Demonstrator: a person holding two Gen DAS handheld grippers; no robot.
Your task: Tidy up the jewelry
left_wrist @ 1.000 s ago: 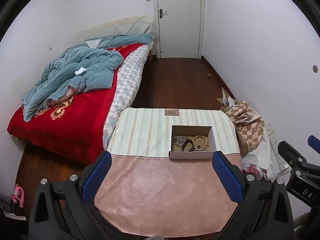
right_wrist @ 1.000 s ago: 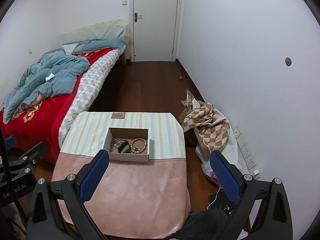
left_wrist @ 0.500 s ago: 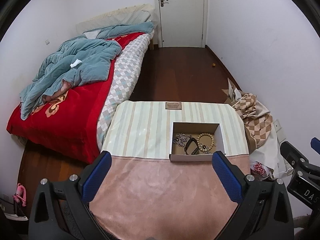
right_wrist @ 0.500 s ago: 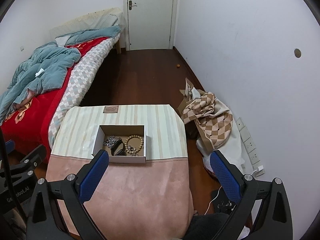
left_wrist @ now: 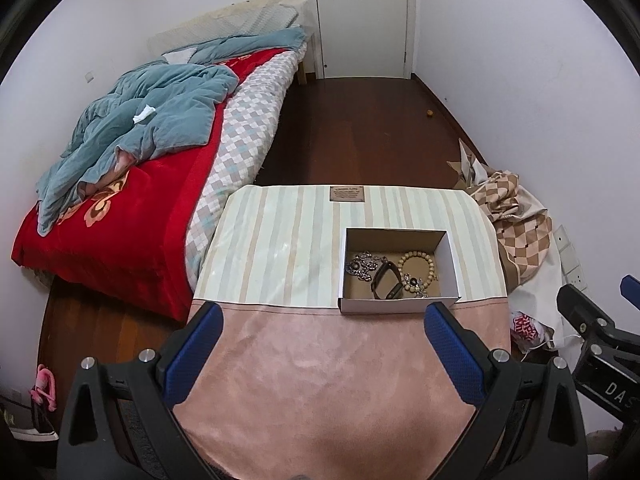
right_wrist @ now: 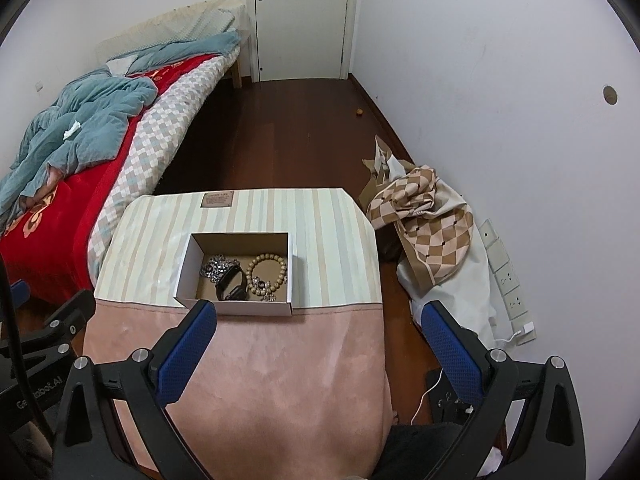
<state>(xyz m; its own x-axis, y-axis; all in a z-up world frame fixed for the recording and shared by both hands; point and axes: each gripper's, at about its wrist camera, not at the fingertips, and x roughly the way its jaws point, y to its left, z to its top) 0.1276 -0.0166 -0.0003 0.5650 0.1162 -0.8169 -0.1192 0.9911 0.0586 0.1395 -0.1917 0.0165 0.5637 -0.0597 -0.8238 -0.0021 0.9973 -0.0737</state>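
Observation:
A white cardboard box (left_wrist: pixel 400 305) sits on the table where the striped cloth meets the pink cloth; it also shows in the right wrist view (right_wrist: pixel 236 307). Inside lie a wooden bead bracelet (left_wrist: pixel 418 261) (right_wrist: pixel 267 267), a black band (left_wrist: pixel 386 280) (right_wrist: pixel 231 285) and a silver chain piece (left_wrist: pixel 362 265) (right_wrist: pixel 216 267). My left gripper (left_wrist: pixel 320 322) is open and empty, held above the pink cloth just short of the box. My right gripper (right_wrist: pixel 316 322) is open and empty, above the table's right front part, its left finger near the box's front wall.
The table (left_wrist: pixel 328 380) has a striped cloth (left_wrist: pixel 280 248) at the back with a small brown label (left_wrist: pixel 347 193). A bed (left_wrist: pixel 132 168) with red and blue bedding stands left. A checkered cloth pile (right_wrist: pixel 424 216) lies on the floor right, by wall sockets (right_wrist: pixel 506 276).
Both grippers have moved forward and tilted down towards the table; the box now appears larger and closer. Both stay open and empty.

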